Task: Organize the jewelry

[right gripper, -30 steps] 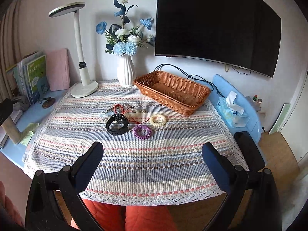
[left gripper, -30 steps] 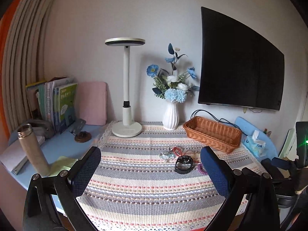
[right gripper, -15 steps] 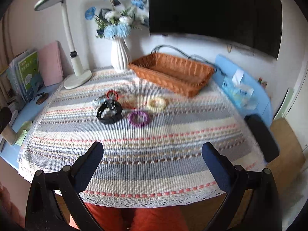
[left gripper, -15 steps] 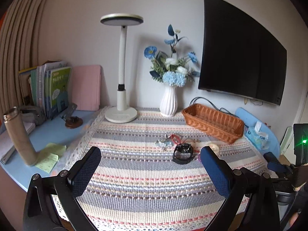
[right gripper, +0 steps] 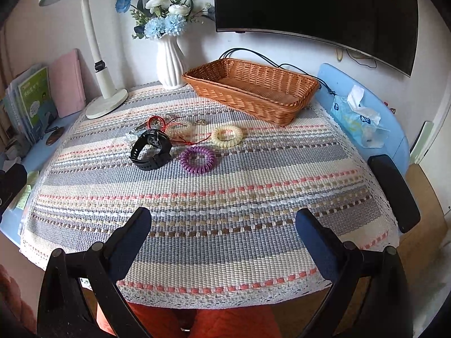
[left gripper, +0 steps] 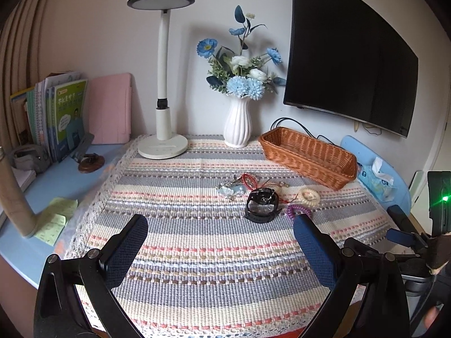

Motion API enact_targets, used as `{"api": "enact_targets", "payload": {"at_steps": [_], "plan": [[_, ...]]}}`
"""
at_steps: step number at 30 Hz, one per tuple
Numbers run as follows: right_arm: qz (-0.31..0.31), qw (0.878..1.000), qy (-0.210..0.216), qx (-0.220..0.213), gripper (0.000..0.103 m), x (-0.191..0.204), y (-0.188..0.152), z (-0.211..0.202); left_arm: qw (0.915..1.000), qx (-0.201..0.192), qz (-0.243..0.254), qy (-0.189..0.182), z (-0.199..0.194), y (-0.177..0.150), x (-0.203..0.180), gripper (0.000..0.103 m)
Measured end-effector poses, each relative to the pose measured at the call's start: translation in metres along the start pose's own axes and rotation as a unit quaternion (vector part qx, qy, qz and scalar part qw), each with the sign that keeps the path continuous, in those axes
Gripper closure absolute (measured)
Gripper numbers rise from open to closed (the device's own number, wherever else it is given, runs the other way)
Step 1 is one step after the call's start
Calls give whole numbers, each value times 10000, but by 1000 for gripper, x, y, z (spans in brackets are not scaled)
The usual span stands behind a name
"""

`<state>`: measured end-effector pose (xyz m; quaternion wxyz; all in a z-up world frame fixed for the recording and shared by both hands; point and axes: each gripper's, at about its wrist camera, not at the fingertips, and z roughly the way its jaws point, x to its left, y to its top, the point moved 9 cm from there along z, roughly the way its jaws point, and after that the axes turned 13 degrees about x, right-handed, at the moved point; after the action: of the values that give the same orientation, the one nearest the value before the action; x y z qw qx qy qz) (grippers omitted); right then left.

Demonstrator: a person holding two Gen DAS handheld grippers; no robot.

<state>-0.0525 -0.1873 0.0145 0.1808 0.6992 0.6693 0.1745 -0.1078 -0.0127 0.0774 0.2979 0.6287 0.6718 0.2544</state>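
On the desk's striped cloth (right gripper: 225, 197), a black watch (right gripper: 150, 149) lies left of a purple coil (right gripper: 197, 159), a cream coil (right gripper: 227, 136) just behind; the basket (right gripper: 251, 90) sits further right. The left gripper (left gripper: 220, 239) and right gripper (right gripper: 222, 231) both gape wide, holding nothing.

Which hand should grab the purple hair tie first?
Probably the right. The right gripper is open, facing the purple spiral hair tie across bare cloth, while the left gripper's finger partly hides it.
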Motion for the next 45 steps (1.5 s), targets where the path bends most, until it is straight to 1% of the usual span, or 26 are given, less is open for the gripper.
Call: {"api": "enact_targets", "payload": {"at_steps": [19, 23, 25, 27, 28, 29, 30, 31, 32, 33, 34, 35, 36, 38, 40, 42, 44, 45], "plan": [[-44, 10000, -58, 62, 0, 1, 5, 13, 9998, 164, 54, -30, 21, 1, -3, 0], [-93, 9999, -6, 56, 0, -2, 9, 21, 9992, 298, 183, -200, 34, 1, -7, 0], [-159, 9999, 30, -32, 0, -7, 13, 24, 9979, 452, 246, -396, 45, 2, -6, 0], [-172, 9998, -44, -124, 6, -15, 20, 27, 9945, 699, 272, -725, 58, 3, -5, 0], [-201, 9997, -103, -128, 12, -20, 24, 30, 9913, 860, 253, -968, 66, 5, -5, 1], [-253, 9995, -136, -99, 13, -24, 29, 34, 9879, 996, 221, -1171, 73, 7, -5, 1], [-278, 9995, -118, -69, 14, -25, 32, 37, 9851, 1081, 192, -1323, 79, 8, -6, 2], [-302, 9995, -15, -7, 17, -27, 37, 43, 9806, 1198, 157, -1541, 86, 11, -8, 4], [-319, 9994, 100, 55, 28, -28, 41, 48, 9757, 1326, 122, -1742, 94, 16, -9, 8], [-355, 9990, 223, 143, 36, -28, 45, 54, 9729, 1405, 93, -1833, 102, 20, -10, 10], [-417, 9982, 335, 258, 51, -26, 49, 61, 9715, 1467, 84, -1860, 109, 22, -11, 11], [-473, 9972, 433, 378, 57, -24, 52, 69, 9707, 1554, 61, -1831, 118, 25, -12, 14], [-491, 9964, 518, 459, 58, -22, 54, 74, 9704, 1648, 48, -1763, 128, 28, -12, 24], [-505, 9934, 802, 650, 61, -16, 58, 86, 9679, 1852, 58, -1698, 149, 32, -17, 37], [-456, 9891, 1122, 840, 61, -8, 64, 98, 9641, 2068, 37, -1664, 167, 31, -21, 38], [-422, 9857, 1339, 929, 62, -2, 67, 103, 9605, 2227, 54, -1666, 183, 27, -28, 38], [-409, 9847, 1380, 982, 64, 4, 72, 111, 9593, 2336, 92, -1584, 197, 24, -33, 40], [-420, 9848, 1357, 997, 65, 7, 75, 114, 9597, 2378, 109, -1496, 203, 23, -34, 45]]}}
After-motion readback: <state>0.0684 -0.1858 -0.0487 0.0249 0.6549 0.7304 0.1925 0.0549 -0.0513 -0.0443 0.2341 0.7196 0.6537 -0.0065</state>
